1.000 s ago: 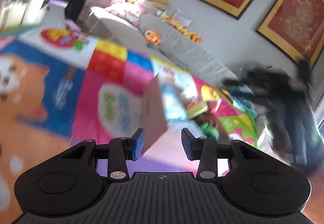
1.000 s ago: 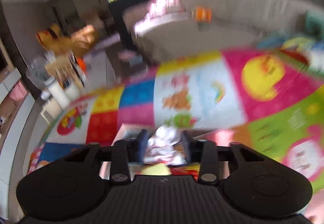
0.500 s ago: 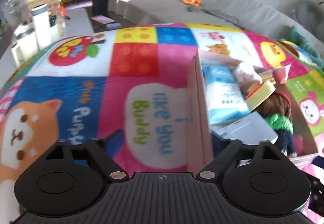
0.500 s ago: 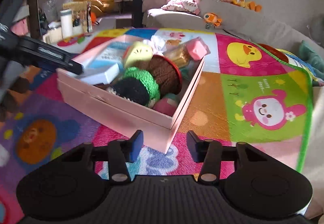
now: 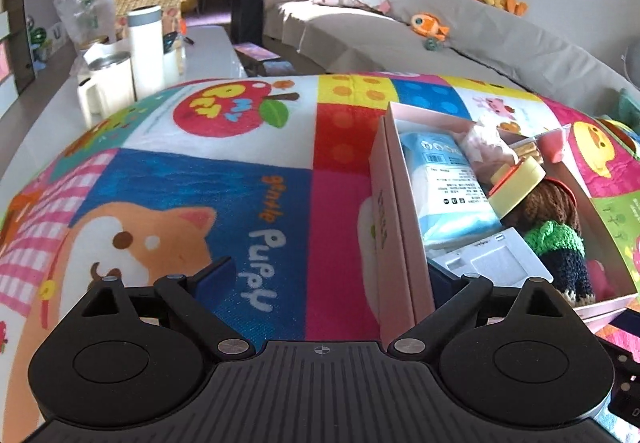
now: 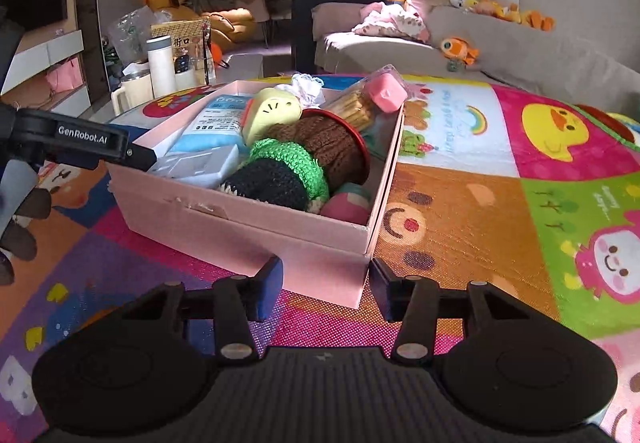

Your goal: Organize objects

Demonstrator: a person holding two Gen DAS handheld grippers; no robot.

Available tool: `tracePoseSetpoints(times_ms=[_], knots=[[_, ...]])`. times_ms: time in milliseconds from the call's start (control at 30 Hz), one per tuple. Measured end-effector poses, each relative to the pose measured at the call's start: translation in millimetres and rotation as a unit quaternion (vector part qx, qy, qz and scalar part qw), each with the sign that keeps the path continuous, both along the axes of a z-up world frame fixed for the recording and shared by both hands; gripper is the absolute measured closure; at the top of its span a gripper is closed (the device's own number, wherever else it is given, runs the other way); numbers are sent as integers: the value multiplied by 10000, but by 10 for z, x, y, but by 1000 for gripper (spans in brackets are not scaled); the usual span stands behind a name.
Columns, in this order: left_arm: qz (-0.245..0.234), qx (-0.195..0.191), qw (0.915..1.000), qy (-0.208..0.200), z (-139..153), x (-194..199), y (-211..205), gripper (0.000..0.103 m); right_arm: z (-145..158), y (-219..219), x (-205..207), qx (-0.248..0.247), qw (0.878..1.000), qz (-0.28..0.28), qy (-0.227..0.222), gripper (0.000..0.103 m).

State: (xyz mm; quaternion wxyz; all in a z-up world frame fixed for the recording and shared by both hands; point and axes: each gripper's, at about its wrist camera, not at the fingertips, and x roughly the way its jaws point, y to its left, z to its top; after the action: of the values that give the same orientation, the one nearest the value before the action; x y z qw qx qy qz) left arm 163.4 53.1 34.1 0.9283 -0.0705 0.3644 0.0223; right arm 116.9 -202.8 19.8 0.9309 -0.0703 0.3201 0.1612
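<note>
Pink rectangular cardboard box wall straddled by left claw, just spread wide, unclamped; right claw part-open, empty, at near corner.

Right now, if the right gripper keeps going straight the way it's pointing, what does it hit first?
Most likely the near corner of the pink box. That corner sits just ahead of the right gripper, about level with its open fingertips, though exact depth is hard to judge.
</note>
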Motion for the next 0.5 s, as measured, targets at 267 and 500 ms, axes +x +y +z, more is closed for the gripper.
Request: tracePoseSetpoints(times_ms=[267, 500], knots=[[39, -73, 10000, -30, -16, -51, -18, 5, -14, -21, 28, -48, 9999, -130, -33, 54], [39, -266, 9993, -249, 74, -225, -30, 14, 57, -30, -11, -201, 9985, -458, -199, 40]])
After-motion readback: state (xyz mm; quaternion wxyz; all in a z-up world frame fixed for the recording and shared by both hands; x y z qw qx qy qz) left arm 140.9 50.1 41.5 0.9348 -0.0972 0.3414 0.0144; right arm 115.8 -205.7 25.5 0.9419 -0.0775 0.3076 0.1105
